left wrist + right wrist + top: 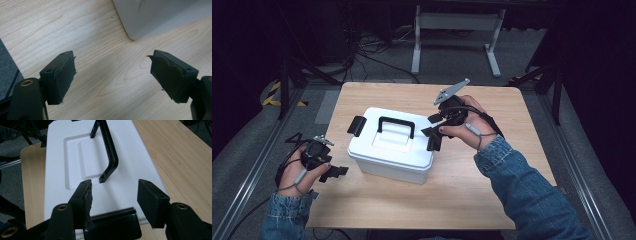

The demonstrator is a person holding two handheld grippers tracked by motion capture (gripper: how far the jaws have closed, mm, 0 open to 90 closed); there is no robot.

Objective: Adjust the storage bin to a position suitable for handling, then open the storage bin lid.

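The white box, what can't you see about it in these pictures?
- What is inside: the lid covers the white box in the high view.
- Its far long side: hidden behind the box itself in the high view.
- Most of the box in the left gripper view: cut off by the top edge, one corner shows.
- The right latch: partly hidden by the right claw, whose jaws stand open.

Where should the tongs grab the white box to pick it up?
Probably by the black handle standing upright on the white box's lid. Come from above, one jaw on each side of the top bar: it is thin and there is open space under it. The right tongs, open, are nearest.
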